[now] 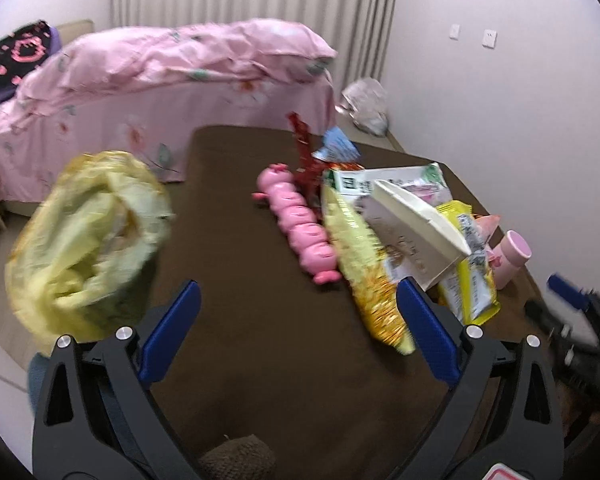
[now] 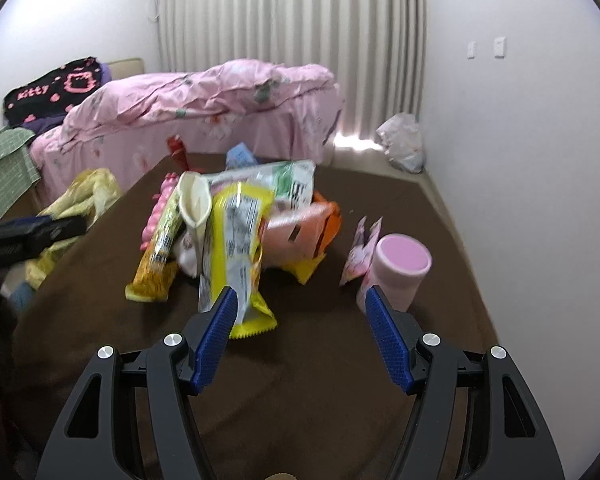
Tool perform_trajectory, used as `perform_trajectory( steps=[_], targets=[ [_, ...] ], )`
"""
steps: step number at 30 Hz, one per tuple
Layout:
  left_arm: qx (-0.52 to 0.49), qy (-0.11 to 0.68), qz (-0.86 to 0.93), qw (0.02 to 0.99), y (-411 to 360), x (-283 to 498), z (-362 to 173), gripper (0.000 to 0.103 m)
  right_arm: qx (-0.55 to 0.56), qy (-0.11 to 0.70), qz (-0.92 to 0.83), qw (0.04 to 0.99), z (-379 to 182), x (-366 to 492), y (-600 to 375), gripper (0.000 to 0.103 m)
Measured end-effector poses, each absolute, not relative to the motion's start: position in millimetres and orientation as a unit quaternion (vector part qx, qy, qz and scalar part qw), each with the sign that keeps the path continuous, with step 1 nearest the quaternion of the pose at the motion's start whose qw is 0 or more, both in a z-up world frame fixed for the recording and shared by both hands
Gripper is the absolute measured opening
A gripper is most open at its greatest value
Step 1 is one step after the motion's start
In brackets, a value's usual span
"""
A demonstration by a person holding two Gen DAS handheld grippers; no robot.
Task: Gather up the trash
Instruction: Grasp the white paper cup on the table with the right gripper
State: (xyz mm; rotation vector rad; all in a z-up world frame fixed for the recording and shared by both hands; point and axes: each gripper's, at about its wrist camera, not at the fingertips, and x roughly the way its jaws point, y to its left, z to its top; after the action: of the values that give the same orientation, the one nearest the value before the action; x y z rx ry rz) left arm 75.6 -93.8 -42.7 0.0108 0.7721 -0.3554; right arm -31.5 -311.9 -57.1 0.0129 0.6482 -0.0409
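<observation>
A heap of snack wrappers (image 2: 240,232) lies on a brown cloth-covered table (image 2: 300,360): yellow packets, a cream paper bowl (image 2: 196,204), an orange pack and a green-white bag. A pink cup (image 2: 398,270) stands to the right of the heap. A pink toy caterpillar (image 1: 300,224) lies along its left side. A yellow trash bag (image 1: 88,240) stands open off the table's left edge. My left gripper (image 1: 300,300) is open above bare cloth between bag and heap. My right gripper (image 2: 300,304) is open just short of a yellow packet and the cup.
A bed with a pink quilt (image 2: 204,112) stands beyond the table. A clear plastic bag (image 2: 404,140) lies on the floor by the curtain and right wall. The near half of the table shows bare brown cloth.
</observation>
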Motion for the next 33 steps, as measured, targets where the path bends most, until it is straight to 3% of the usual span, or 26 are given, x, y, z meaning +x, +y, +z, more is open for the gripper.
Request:
perform_trajectory(
  steps=[6,9,13,18,21,24,33],
  targets=[
    [0.015,0.375,-0.202,0.905,-110,93,-44,0.092,0.022,0.315,0.037,0.948,-58,-17,-306,0.063],
    [0.01,0.382,-0.175,0.907,-95,104,-48,0.086,0.01,0.301,0.087,0.95,-47,-1,-291,0.063],
    [-0.028,0.405,-0.149,0.902,-64,110,-57,0.083,-0.022,0.29,0.135,0.947,-36,32,-265,0.053],
    [-0.041,0.415,-0.141,0.898,-45,107,-65,0.079,-0.03,0.307,0.15,0.939,-38,77,-251,0.05],
    [-0.047,0.42,-0.152,0.894,-42,104,-69,0.078,-0.026,0.35,0.15,0.924,-49,96,-248,0.029],
    [-0.048,0.423,-0.166,0.889,-45,100,-72,0.075,-0.025,0.337,0.152,0.929,-43,81,-250,0.024],
    [-0.042,0.42,-0.237,0.875,-72,96,-66,0.072,-0.003,0.303,0.109,0.947,-17,6,-284,0.023]
  ],
)
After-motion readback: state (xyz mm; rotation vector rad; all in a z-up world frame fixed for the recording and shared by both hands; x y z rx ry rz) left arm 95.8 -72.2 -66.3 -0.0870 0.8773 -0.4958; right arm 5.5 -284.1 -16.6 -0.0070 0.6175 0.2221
